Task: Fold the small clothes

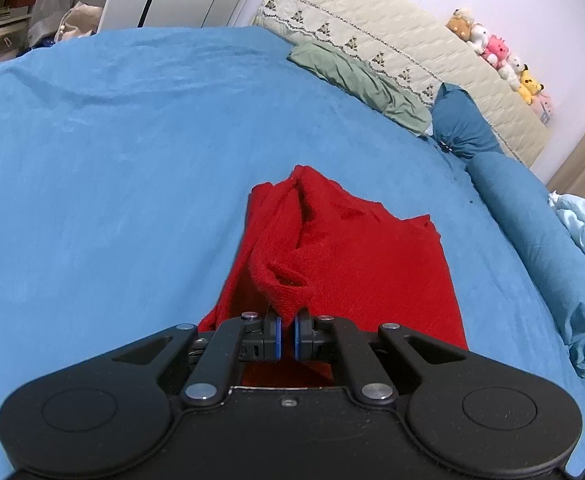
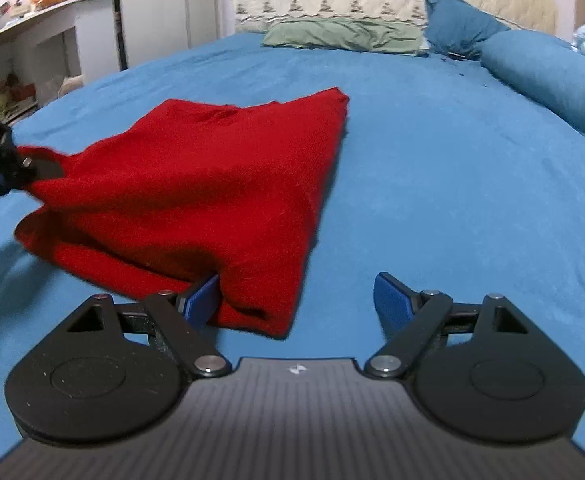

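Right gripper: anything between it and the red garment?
Nothing visible. The right gripper is open, the near corner of the red garment already between its fingers on the blue bedspread. The left gripper pinches the other corner.

garment (image 2: 212, 184) on bed (image 2: 432, 200); pillows (image 2: 344, 34) behind | left tongs (image 1: 287, 334) at its left corner

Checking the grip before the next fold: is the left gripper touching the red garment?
Touching. The left wrist view shows the left gripper shut on a bunched edge of the red garment.
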The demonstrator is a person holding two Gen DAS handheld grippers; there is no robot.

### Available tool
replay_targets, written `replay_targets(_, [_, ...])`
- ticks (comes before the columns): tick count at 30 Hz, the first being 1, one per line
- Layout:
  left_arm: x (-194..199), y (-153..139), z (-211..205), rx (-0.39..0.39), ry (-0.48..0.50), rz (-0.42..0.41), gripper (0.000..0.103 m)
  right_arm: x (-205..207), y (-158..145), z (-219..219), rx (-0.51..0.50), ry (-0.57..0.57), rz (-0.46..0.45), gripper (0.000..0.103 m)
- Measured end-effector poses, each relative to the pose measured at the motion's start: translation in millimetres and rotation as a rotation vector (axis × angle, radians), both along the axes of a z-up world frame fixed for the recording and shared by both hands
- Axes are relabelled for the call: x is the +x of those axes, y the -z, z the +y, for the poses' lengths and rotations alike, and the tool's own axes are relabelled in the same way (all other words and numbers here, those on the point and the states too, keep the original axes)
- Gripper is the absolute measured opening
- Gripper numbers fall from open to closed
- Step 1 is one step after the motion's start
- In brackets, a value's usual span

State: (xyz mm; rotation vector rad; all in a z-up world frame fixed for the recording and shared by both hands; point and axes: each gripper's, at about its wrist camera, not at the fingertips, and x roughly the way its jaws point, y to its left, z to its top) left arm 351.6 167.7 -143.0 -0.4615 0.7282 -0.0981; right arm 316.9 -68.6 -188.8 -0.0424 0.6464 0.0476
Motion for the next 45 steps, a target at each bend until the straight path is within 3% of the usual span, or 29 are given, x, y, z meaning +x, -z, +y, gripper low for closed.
replay_targets(3, [-0.1, -3.1, -1.7, -0.004, -0.001, -0.013, 0.006, -4.9, 0.5, 4.7, -0.039, -0.033, -0.015, 0.099])
replay_targets(8, [-0.6, -11.3, -3.0, -0.001, 0.003, -0.056, 0.006, 7.1, 2.3, 9.4, 0.002, -0.020, -0.016, 0.096])
replay_targets(12, [-5.2, -17.1, -5.4, 0.036, 0.013, -0.077, 0.006, 11.7, -5.0, 5.8, -0.056, 0.133, -0.064, 0.085])
replay_targets(14, [-6.1, -11.4, -8.4, 0.090, 0.016, -0.034, 0.006, 3.2, -12.9, -2.5, -0.095, 0.202, -0.109, 0.089])
replay_targets(16, [-2.2, 2.5, -10.2, 0.163, 0.005, 0.037, 0.006, 0.9, -9.5, -4.5, -0.132, 0.143, -0.062, 0.089])
replay_targets(18, [3.3, 21.4, -7.8, 0.153, 0.006, 0.131, 0.008, -2.2, -0.4, -5.6, -0.163, 0.079, -0.028, 0.089])
replay_targets(20, [6.4, 25.4, -2.7, 0.113, -0.005, 0.150, 0.009, -4.0, 2.2, -14.9, -0.133, 0.061, -0.021, 0.090])
replay_targets(23, [8.5, 18.4, -2.7, 0.131, 0.012, 0.160, 0.012, 2.2, 0.8, -26.6, -0.067, 0.054, 0.009, 0.090])
replay_targets(27, [-0.9, 6.0, 0.6, 0.206, 0.028, 0.161, 0.028, 4.3, -5.5, -29.6, -0.072, 0.009, 0.027, 0.092])
replay_targets(28, [-7.0, 3.8, 0.7, 0.266, 0.016, 0.173, 0.042, 3.2, -8.2, -31.7, -0.056, 0.005, 0.040, 0.092])
replay_targets(30, [-16.5, -6.5, 7.3, 0.348, -0.014, 0.165, 0.059, 0.2, -15.2, -39.1, -0.017, -0.008, 0.065, 0.094])
replay_targets(32, [-17.7, -21.9, 12.2, 0.408, -0.007, 0.106, 0.061, -3.9, -25.8, -45.4, 0.003, -0.029, 0.072, 0.097])
replay_targets(34, [-8.0, -38.9, 13.2, 0.460, 0.024, 0.046, 0.090, -5.6, -40.1, -52.6, 0.029, -0.067, 0.062, 0.099])
replay_targets(36, [11.5, -49.8, 13.1, 0.445, 0.092, -0.010, 0.103, 0.2, -55.9, -61.1, 0.083, -0.108, 0.054, 0.100])
replay_targets(40, [65.4, -41.7, 8.5, 0.306, 0.238, 0.003, 0.103, 41.0, -78.9, -76.0, 0.252, -0.151, 0.115, 0.102])
replay_targets(45, [114.6, 1.5, 3.6, 0.254, 0.292, 0.140, 0.094, 106.2, -61.8, -87.0, 0.485, -0.092, 0.255, 0.102])
